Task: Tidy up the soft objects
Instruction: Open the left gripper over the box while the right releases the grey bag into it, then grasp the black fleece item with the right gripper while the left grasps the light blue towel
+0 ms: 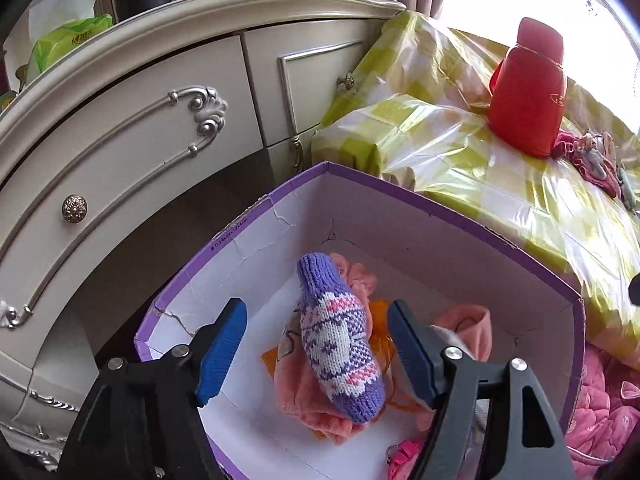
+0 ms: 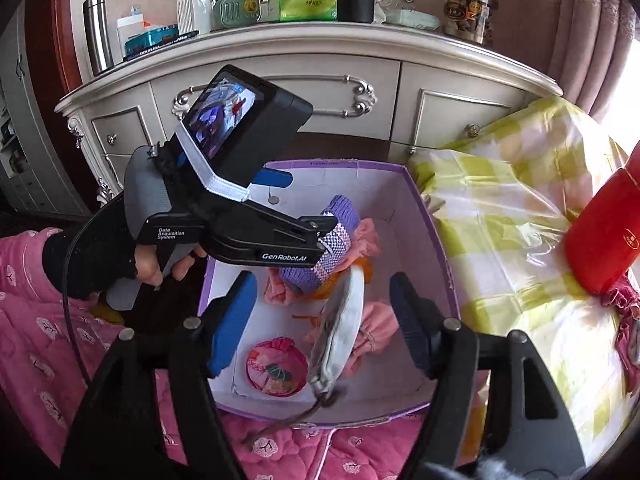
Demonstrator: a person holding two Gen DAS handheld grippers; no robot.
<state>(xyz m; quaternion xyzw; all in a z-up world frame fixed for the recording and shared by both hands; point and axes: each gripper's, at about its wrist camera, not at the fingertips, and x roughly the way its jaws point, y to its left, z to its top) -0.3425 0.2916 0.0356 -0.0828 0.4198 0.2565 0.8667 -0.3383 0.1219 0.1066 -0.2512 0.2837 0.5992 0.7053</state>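
My left tool (image 1: 316,354) hangs over a purple-rimmed box (image 1: 440,204), its blue pads spread apart with nothing between them; a knitted purple mitten (image 1: 340,344) lies below in the gap, resting on peach cloths (image 1: 304,396) and an orange one. My right tool (image 2: 324,320) is also spread wide above the same box (image 2: 432,216), and a blurred white pouch (image 2: 344,328) with a trailing cord sits between its pads, though I cannot tell whether it touches either. The box also holds a round pink pouch (image 2: 276,366). The box is hemmed in: a cream dresser (image 1: 132,120) stands beyond its far wall, and a surface under a yellow-check plastic cover (image 1: 460,136) presses against its right side, carrying a red bottle (image 1: 528,96). In the right view my left tool (image 2: 328,234) hides part of the mitten (image 2: 332,248). A pink quilt (image 2: 344,452) lies at the box's near edge.
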